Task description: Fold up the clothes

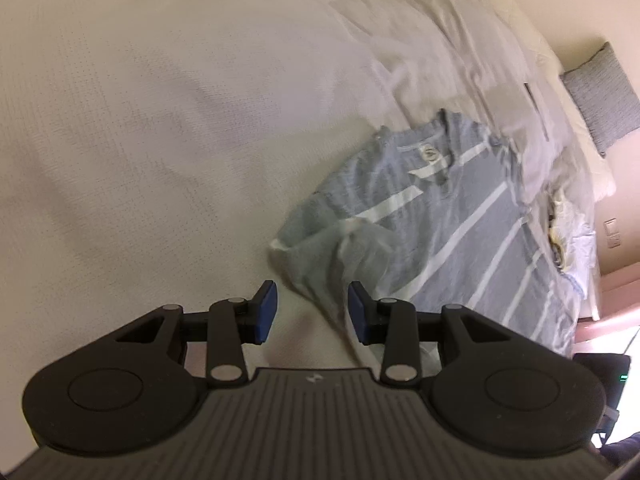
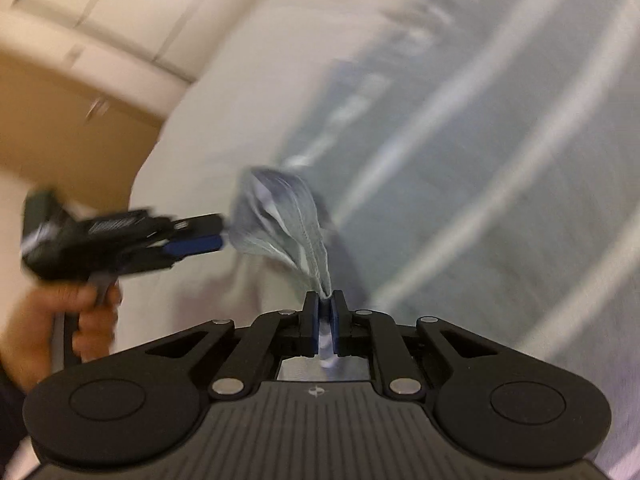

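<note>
Pinching a bunched edge of the shirt (image 1: pixel 440 208), right gripper (image 2: pixel 325 320) has both blue pads together on the cloth, fabric squeezed into a thin pleat between them and fanning out just beyond the tips

Left gripper (image 1: pixel 312 312): fingers apart, a loose fold of the same shirt runs down between the blue pads (image 1: pixel 266 312). The right-hand pad sits against the cloth. The left-hand pad looks just clear of it, though blur there makes contact hard to call. No clamp visible in the left wrist view

From the right wrist view the left gripper comes in from the left, its tips at the gathered wad of cloth, with a bare hand (image 2: pixel 92 320) on its handle below. Heavy motion blur in that view

Shirt is grey-blue with thin white stripes, lying spread on the bed (image 1: pixel 160 120), collar and neck label at the far end, body running toward the near right. Its near left corner is lifted and crumpled up to the two grippers, the rest lies flat on the textured off-white cover

Rumpled white bedding (image 1: pixel 440 40) sits beyond the shirt on the far side, with a grey pillow (image 1: pixel 600 96) at the far right edge. Brown cabinet (image 2: pixel 60 140) shows past the bed's left edge in the right wrist view
</note>
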The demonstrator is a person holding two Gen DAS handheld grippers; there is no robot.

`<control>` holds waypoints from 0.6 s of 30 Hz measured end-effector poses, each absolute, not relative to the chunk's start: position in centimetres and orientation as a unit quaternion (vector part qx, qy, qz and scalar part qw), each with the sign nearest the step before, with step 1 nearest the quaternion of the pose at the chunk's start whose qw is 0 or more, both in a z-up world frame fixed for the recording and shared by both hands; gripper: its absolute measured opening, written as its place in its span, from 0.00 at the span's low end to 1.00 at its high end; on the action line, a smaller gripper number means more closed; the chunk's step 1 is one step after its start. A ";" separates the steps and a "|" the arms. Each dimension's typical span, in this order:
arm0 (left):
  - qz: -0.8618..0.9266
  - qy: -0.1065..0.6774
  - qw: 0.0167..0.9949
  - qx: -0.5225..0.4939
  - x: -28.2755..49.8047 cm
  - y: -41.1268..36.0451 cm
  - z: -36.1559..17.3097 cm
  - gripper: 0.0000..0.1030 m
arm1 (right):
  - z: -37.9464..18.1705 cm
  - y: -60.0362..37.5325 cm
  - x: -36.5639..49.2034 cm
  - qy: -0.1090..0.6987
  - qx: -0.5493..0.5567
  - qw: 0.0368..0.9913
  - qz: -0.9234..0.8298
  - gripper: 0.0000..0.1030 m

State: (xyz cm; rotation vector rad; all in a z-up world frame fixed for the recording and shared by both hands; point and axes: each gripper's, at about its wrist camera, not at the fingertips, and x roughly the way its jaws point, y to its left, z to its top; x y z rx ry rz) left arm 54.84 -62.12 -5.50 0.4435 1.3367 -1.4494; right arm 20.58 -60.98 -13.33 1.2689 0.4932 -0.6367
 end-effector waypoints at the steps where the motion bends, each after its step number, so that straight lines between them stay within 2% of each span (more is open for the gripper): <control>1: -0.611 0.559 0.529 0.182 54.6 -62.3 -5.5 0.32 | -13.7 -61.1 20.2 0.226 0.583 0.722 -0.295 0.14; 7: -0.617 0.537 0.529 0.228 52.0 -63.5 -6.3 0.32 | -13.4 -60.8 19.8 0.262 0.547 0.738 -0.295 0.27; 12: -0.618 0.495 0.541 0.283 49.4 -64.8 -7.5 0.32 | -10.6 -59.2 20.0 0.288 0.460 0.784 -0.300 0.27; 18: -0.574 0.482 0.610 0.256 51.3 -65.7 -7.7 0.31 | -9.3 -58.1 23.9 0.303 0.374 0.850 -0.211 0.27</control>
